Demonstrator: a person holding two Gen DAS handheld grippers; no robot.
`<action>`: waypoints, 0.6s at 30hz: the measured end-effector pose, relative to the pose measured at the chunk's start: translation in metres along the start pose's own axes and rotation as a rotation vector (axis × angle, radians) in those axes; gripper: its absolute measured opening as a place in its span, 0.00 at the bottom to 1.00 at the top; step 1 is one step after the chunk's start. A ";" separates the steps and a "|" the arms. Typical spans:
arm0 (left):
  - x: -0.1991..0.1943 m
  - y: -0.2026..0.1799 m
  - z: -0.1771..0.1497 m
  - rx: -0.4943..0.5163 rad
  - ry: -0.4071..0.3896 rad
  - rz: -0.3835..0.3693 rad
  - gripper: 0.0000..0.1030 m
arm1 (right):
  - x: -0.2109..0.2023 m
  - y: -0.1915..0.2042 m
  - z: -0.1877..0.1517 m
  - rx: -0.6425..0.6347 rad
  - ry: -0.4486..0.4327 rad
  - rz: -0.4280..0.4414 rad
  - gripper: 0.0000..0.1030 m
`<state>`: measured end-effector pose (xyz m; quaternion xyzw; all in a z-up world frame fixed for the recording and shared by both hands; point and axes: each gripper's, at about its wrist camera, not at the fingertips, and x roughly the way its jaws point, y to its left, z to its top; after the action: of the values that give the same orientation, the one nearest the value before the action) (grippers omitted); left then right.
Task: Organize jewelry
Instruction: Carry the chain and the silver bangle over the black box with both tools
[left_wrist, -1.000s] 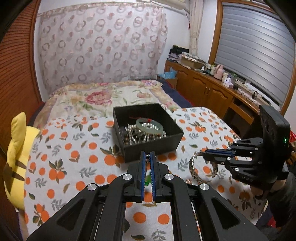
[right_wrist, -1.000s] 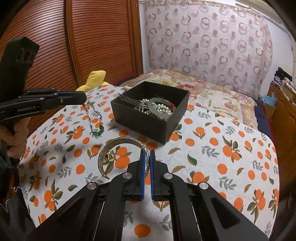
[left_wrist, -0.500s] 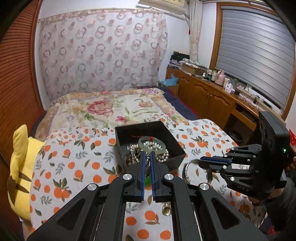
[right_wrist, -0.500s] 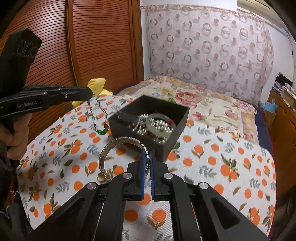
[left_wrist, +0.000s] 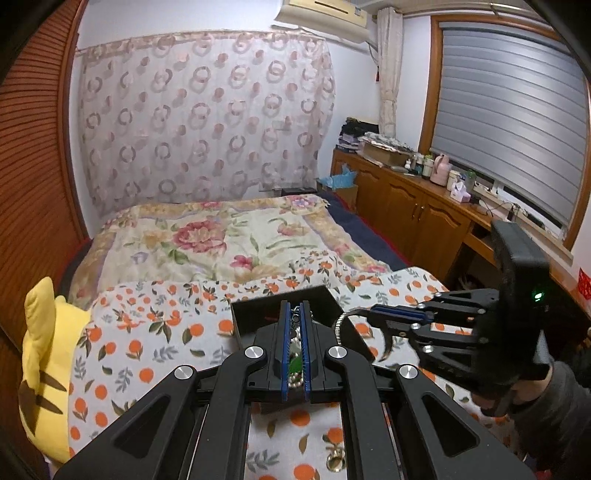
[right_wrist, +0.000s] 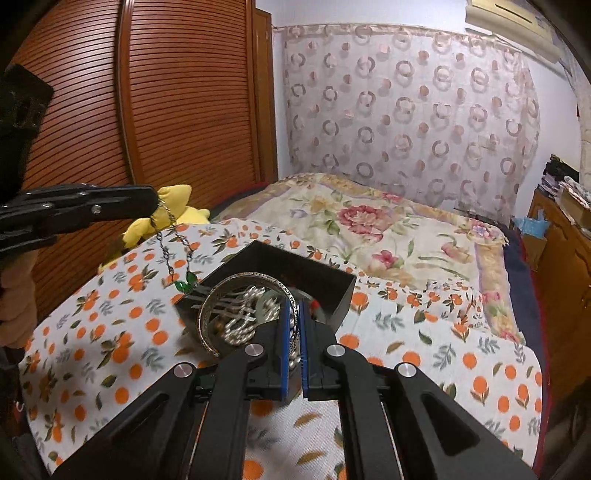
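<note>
A black open box (right_wrist: 334, 286) holding pearl beads (right_wrist: 243, 325) and a pale green ring sits on the orange-print cloth (right_wrist: 461, 350). My right gripper (right_wrist: 294, 306) is shut on a silver bangle (right_wrist: 207, 314) and holds it above the box. My left gripper (left_wrist: 294, 308) is shut on a chain necklace with a green pendant (right_wrist: 184, 285), which hangs at the box's near left corner. In the left wrist view the box (left_wrist: 251, 314) lies just past my fingers, with the right gripper (left_wrist: 373, 312) and bangle (left_wrist: 340, 321) to its right.
A small gold ring (left_wrist: 335, 462) lies on the cloth near the front. A yellow plush toy (left_wrist: 44, 362) sits at the left edge. A floral bedspread (left_wrist: 229, 236) lies behind, with wooden cabinets (left_wrist: 417, 218) to the right.
Both grippers have risen and moved forward over the box. The bangle now hangs above the box's contents, and the necklace pendant has swung to the box's corner.
</note>
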<state>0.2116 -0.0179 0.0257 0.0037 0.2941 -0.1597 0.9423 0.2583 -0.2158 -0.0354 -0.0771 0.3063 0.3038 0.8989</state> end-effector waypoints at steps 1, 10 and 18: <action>0.001 0.001 0.001 -0.001 -0.001 0.001 0.04 | 0.005 -0.001 0.001 0.002 0.001 -0.004 0.06; 0.024 0.001 0.011 -0.005 0.010 0.009 0.04 | 0.039 -0.006 -0.009 0.043 0.033 -0.012 0.06; 0.049 0.003 0.019 0.000 0.035 0.016 0.04 | 0.039 -0.013 -0.010 0.093 0.019 0.028 0.08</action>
<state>0.2613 -0.0321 0.0141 0.0091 0.3105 -0.1520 0.9383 0.2851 -0.2102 -0.0675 -0.0340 0.3297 0.3009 0.8942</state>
